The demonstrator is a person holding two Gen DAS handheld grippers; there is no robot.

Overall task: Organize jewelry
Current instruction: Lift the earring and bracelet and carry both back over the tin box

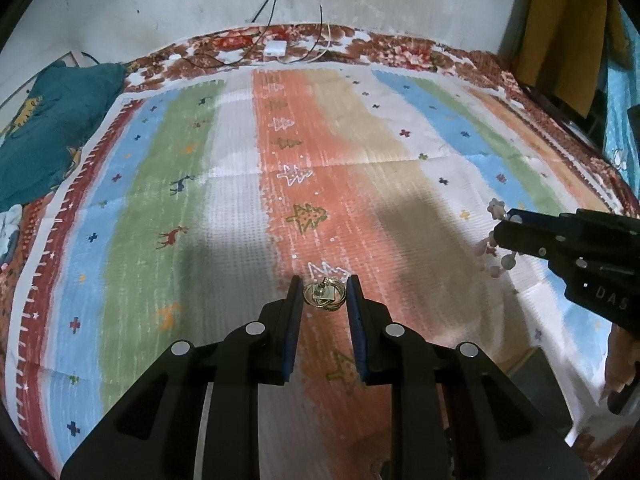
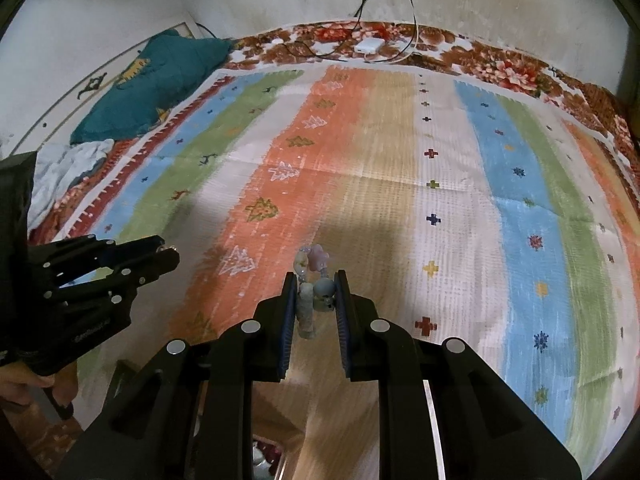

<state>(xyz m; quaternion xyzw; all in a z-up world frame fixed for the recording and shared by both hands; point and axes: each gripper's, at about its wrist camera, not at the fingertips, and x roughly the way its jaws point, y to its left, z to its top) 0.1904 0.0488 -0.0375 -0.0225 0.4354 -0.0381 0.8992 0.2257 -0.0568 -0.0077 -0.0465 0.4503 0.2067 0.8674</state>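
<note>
From the left wrist, the left gripper [image 1: 323, 285] held a small gold earring [image 1: 324, 298] between its blue-padded fingertips, the jaws drawn narrow around it, above the orange stripe of the striped mat [image 1: 240, 208]. Whether the earring touched the mat could not be told. Off to the right, the right gripper [image 1: 505, 229] reached in from the side with a beaded bracelet [image 1: 496, 260] of pale pink beads hanging from its tip, over the white stripe. A white charger [image 1: 275, 49] with dark cables lay at the far edge of the bed, and a teal pillow [image 1: 52, 128] sat at the far left.

From the right wrist, the right gripper [image 2: 314, 280] had its jaws closed narrow on the beaded bracelet [image 2: 314, 280] (pale blue and pink beads, somewhat blurred), which was pinched between the pads and stuck out past the tips. Beneath it ran the tan stripe of the striped mat [image 2: 460, 208]. The left gripper [image 2: 166, 254] showed at the left, well apart, its tips close together; the earring could not be made out there.
</note>
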